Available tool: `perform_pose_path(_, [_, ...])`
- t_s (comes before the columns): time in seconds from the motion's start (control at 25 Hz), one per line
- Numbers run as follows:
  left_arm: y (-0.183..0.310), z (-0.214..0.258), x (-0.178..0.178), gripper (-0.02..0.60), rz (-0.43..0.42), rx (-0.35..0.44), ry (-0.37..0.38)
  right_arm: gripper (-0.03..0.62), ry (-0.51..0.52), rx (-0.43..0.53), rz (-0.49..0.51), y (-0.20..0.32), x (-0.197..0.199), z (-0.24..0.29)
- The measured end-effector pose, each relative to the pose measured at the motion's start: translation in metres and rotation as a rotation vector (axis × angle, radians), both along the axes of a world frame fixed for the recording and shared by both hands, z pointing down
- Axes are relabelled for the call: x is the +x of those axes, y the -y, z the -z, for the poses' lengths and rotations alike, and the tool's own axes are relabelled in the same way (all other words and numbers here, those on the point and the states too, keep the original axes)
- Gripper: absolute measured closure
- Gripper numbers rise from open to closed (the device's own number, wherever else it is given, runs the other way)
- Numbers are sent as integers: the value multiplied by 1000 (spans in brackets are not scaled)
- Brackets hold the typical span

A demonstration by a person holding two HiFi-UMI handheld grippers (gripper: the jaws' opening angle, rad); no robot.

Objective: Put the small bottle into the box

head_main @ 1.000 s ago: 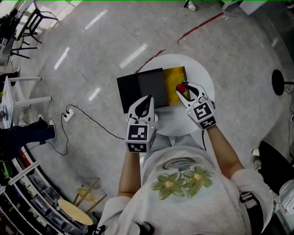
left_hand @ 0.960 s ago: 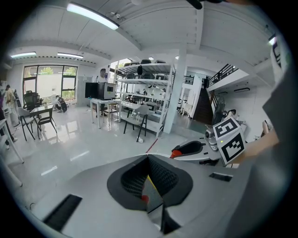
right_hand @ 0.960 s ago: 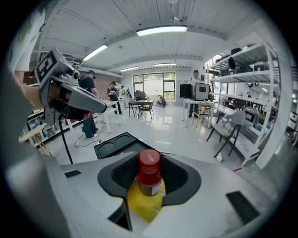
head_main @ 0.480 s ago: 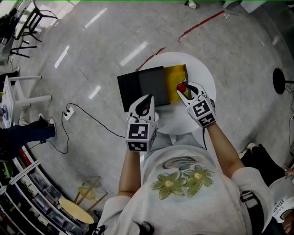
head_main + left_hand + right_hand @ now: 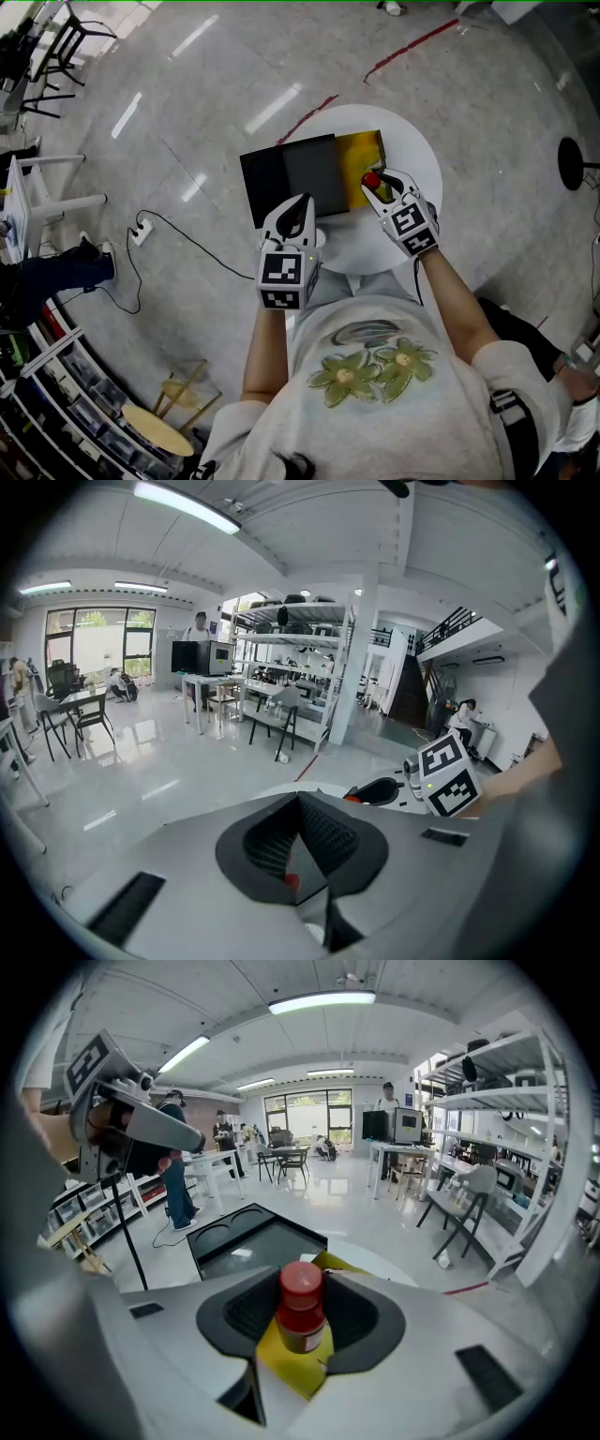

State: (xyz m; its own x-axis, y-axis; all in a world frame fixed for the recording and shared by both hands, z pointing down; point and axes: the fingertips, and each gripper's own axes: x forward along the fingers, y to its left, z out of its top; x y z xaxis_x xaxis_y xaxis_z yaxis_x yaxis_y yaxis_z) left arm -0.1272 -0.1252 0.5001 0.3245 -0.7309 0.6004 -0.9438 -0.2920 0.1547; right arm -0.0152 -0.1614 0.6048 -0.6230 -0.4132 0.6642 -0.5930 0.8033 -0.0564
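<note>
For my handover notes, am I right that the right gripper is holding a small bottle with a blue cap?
Not quite: the cap is red, not blue, as the right gripper view shows; the right gripper is indeed holding the small bottle.

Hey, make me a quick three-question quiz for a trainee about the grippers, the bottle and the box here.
1. True or false: the right gripper holds the small bottle between its jaws.
2. The bottle's cap is: A blue, B red, C white.
3. Fill in: the box has a ____ inside.
Key: 1 true; 2 B; 3 yellow.
</note>
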Motion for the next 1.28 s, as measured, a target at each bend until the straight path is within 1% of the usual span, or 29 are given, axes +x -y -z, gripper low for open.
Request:
perform_pose_path(0.16, [0,-3,0,578,2,-4,-2,445,-2,-20,-2,-1,0,-8])
perform_pose_path(0.68, [-4,-4,-6,578,11,-13,-2,445,-54,-66,1,-6,2,-32])
perform_pose_path(1.28, [-13,-8,-14,578,21,-23,3,445,-102,-93,-5,-13,7,-55])
